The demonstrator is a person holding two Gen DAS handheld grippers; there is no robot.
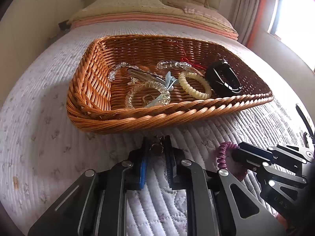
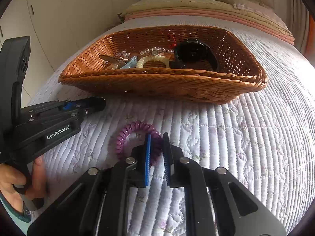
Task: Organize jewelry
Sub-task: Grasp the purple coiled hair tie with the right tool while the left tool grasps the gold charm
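Observation:
On the quilted bed lies a purple coil hair tie [image 2: 126, 133] [image 1: 221, 155]. My right gripper [image 2: 157, 138] [image 1: 235, 154] is shut on the tie's right side. To its left, just in front of the wicker basket [image 1: 157, 116] [image 2: 157, 72], my left gripper [image 1: 157, 143] [image 2: 101, 102] is shut on a small gold-coloured ring [image 1: 156, 150] resting on the quilt. The basket holds clear bead bracelets [image 1: 174, 64], a clear coil tie [image 1: 149, 90], a cream coil tie [image 1: 194, 86] [image 2: 153, 60], a metal hair clip [image 1: 143, 74], a light blue clip [image 1: 170, 79] and a black band [image 1: 223, 78] [image 2: 194, 53].
A hand [image 2: 11, 179] holds the left gripper's handle at the lower left. Folded blankets and pillows [image 1: 153, 13] lie at the head of the bed behind the basket. White cupboards [image 2: 59, 19] stand to the left, a curtained window [image 1: 291, 15] to the right.

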